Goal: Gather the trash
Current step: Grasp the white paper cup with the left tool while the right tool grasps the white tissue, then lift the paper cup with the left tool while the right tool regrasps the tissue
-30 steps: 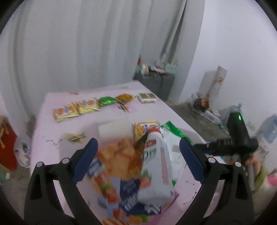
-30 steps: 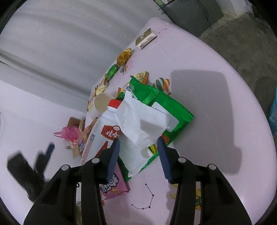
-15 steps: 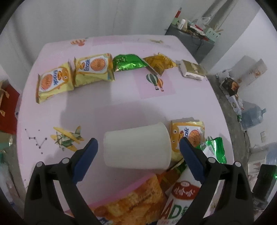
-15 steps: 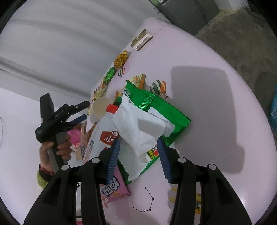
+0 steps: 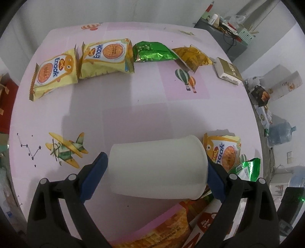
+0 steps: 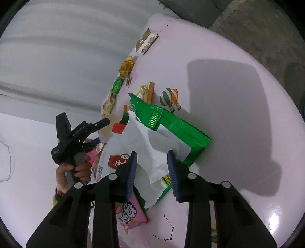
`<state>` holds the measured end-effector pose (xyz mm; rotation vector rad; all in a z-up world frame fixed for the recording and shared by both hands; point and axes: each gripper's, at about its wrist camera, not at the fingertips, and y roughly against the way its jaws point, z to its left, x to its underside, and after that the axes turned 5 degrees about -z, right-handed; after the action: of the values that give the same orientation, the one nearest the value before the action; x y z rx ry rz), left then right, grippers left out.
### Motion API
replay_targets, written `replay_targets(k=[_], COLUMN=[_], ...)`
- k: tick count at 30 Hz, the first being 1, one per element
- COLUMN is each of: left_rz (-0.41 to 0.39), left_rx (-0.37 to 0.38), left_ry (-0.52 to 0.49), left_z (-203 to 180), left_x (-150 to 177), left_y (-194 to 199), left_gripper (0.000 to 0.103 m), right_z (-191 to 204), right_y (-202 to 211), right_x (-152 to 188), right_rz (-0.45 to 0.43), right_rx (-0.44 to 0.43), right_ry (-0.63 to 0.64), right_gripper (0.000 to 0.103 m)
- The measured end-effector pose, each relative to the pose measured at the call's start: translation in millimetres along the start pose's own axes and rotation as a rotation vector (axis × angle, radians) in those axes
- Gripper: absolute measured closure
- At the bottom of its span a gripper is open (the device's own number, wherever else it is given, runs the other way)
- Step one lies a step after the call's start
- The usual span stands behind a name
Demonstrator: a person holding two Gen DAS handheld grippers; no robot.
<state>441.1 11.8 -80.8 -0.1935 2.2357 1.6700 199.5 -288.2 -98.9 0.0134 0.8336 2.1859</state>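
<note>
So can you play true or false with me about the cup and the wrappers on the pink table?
1. The white cup lies on its side between the left gripper's fingers. True.
2. The right gripper is over the yellow packets. False: it is around white tissue on a green bag.
3. A green wrapper lies between a yellow packet and a gold wrapper. True.
4. The bottle cap is blue. False: it is red.

Pale grey pleated curtain [image 5: 95,11] along the back wall; white plaster wall [image 5: 282,43] to the right; bare grey concrete floor [image 6: 257,24]; cluttered dark grey cabinet [image 5: 219,28]; blue plastic water jug [image 5: 280,133].
</note>
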Motion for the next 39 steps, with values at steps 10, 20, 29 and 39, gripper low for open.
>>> replay_targets(k=[10, 20, 29, 39], left_rz=[0.005, -0.045, -0.055, -0.102], left_rx=[0.028, 0.027, 0.028, 0.051], left_ry=[0.028, 0.031, 0.023, -0.002], left_z=[6, 9, 9, 5], left_x=[3, 3, 6, 6], left_y=[-1, 15, 14, 28], left_gripper=[0.023, 0.023, 0.023, 0.023], right_z=[-6, -10, 5, 12], right_y=[13, -3, -14, -6], right_x=[-3, -13, -14, -10], right_rz=[-0.012, -0.007, -0.018, -0.046], right_rx=[0.007, 0.037, 0.121, 0.160], right_ry=[-0.027, -0.044, 0.057, 0.117], right_gripper=[0.070, 0.060, 0.059, 0.098])
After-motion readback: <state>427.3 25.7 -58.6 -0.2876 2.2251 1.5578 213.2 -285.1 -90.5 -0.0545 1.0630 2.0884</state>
